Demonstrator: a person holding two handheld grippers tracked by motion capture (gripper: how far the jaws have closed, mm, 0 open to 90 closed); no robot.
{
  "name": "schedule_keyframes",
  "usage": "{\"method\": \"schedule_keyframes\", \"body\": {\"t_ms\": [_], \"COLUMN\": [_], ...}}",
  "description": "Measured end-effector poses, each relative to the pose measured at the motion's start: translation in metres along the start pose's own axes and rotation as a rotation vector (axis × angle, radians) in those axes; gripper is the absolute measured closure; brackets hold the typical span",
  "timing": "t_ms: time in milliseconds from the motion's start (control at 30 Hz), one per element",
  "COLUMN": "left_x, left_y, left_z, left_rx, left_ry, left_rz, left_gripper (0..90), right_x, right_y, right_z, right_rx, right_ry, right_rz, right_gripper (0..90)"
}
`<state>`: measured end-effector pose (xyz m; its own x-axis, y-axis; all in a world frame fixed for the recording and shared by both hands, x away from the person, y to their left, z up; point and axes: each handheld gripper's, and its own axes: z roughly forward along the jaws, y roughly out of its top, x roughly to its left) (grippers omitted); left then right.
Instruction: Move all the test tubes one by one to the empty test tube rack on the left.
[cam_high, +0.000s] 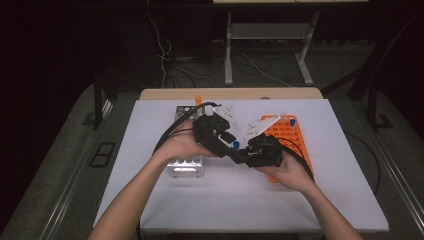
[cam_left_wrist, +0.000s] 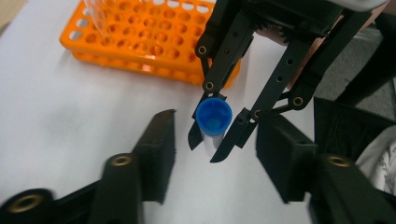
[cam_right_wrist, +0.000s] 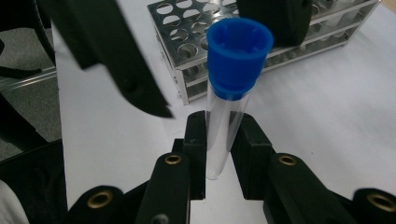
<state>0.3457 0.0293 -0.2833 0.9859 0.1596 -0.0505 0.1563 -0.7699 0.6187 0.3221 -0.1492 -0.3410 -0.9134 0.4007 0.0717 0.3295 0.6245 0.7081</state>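
On the white table (cam_high: 310, 200) stand an orange plastic tube rack (cam_left_wrist: 140, 42) and a perforated metal tube rack (cam_right_wrist: 196, 60), with both grippers meeting above the surface between them. The right gripper (cam_right_wrist: 223, 140) has its fingers clamped on the lower body of a clear test tube with a blue cap (cam_right_wrist: 233, 84), held upright above the table. The left gripper (cam_left_wrist: 215, 154) has its fingers spread apart on either side of that tube, not touching it.
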Motion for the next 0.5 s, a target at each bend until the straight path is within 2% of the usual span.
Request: {"method": "schedule_keyframes", "body": {"t_ms": [133,333,500], "left_x": [0.0006,0.0007,0.001], "left_y": [0.0001,0.0002,-0.0002], "left_z": [0.0025,0.005,0.0049], "left_rx": [0.016,0.027,0.031], "left_ry": [-0.009,-0.011,-0.021], "left_rz": [0.01,0.013,0.018], "left_gripper": [61.8,71.4,73.6], "right_x": [0.002,0.004,0.0052], "right_y": [0.0008,0.0015,0.0018], "right_z": [0.0036,0.007,0.0084], "right_rx": [0.006,0.01,0.005], "right_ry": [0.008,0.015,0.019], "right_rz": [0.002,0.0,0.0], "right_gripper": [75.7,75.7,75.7]}}
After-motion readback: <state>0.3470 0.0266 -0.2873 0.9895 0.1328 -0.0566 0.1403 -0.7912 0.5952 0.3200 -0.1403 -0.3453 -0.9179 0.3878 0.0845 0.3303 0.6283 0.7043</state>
